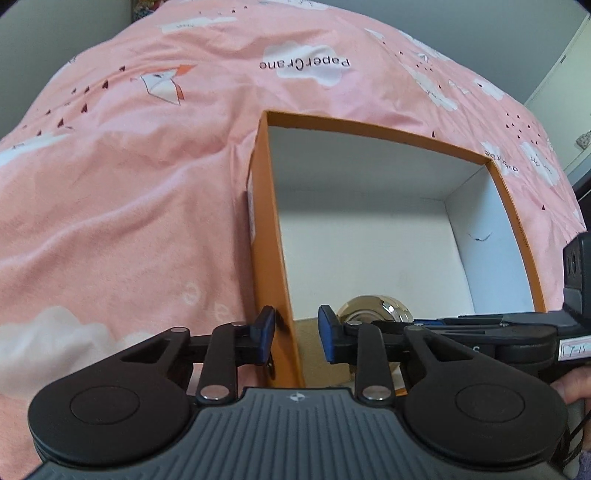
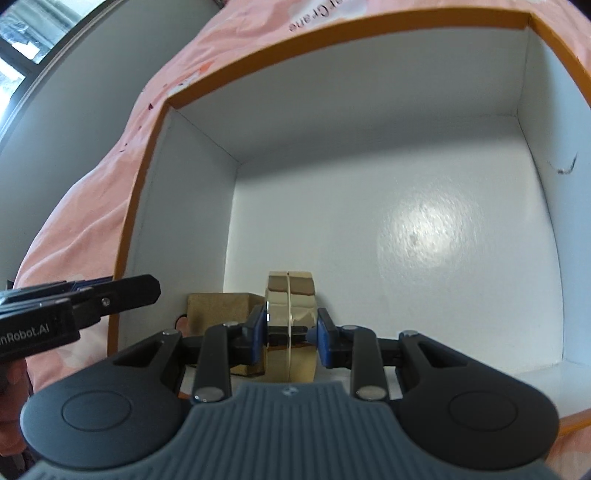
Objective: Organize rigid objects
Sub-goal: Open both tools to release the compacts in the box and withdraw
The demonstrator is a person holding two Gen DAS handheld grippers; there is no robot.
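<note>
An orange box (image 1: pixel 369 136) with a white inside lies open on a pink bedspread (image 1: pixel 129 203). My left gripper (image 1: pixel 295 332) straddles the box's near left wall, blue pads on either side; a gap shows beside the inner pad, so it is open. My right gripper (image 2: pixel 291 332) is inside the box (image 2: pixel 332 33), shut on a shiny gold round object (image 2: pixel 291 295) held on edge. A brown block (image 2: pixel 218 306) rests on the box floor just left of it. In the left wrist view the gold object (image 1: pixel 373 310) shows behind my inner pad.
The bedspread, printed with clouds and paper cranes, spreads left of and beyond the box. Most of the box's white floor (image 2: pixel 406 240) is bare. A grey wall and a window (image 2: pixel 22 33) lie beyond the bed. A hand (image 1: pixel 569 387) holds the right gripper.
</note>
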